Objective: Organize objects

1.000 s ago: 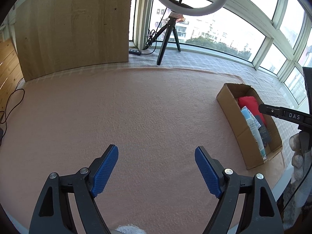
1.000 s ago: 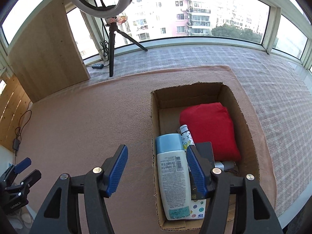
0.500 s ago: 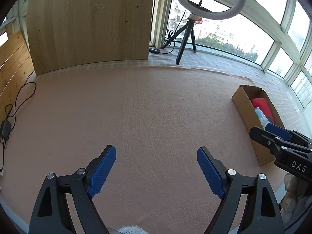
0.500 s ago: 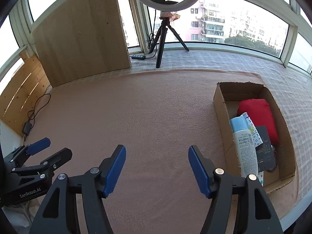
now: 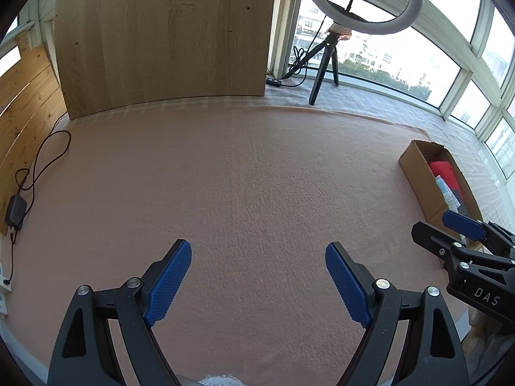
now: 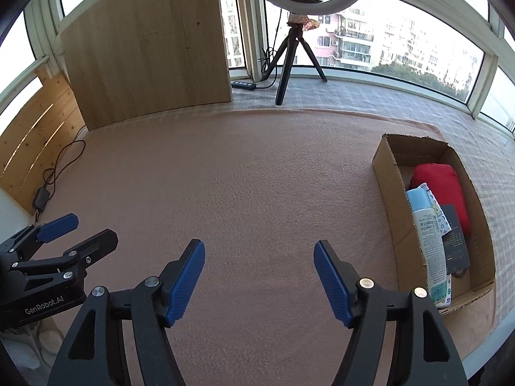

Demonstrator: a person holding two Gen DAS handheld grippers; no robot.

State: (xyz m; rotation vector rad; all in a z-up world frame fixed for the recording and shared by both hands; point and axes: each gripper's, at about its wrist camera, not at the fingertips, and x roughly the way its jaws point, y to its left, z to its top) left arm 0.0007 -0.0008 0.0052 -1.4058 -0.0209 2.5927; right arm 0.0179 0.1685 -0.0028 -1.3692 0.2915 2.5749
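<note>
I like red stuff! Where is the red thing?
In the right wrist view, the red bundle lies at the cardboard box's far end, on the right, beside the white bottle.

Matt fuzzy pink cloth mat; raw cardboard box; wood-grain panel, smooth.

Cardboard box: brown, open-topped, oblong, standing on the pink cloth at the right side, near its front edge. Contents: red soft bundle, at the far end; white bottle with pale blue cap, lying flat along the left wall, cap pointing away; patterned tube, beside the bottle; dark flat packet, lying toward the near end.
</note>
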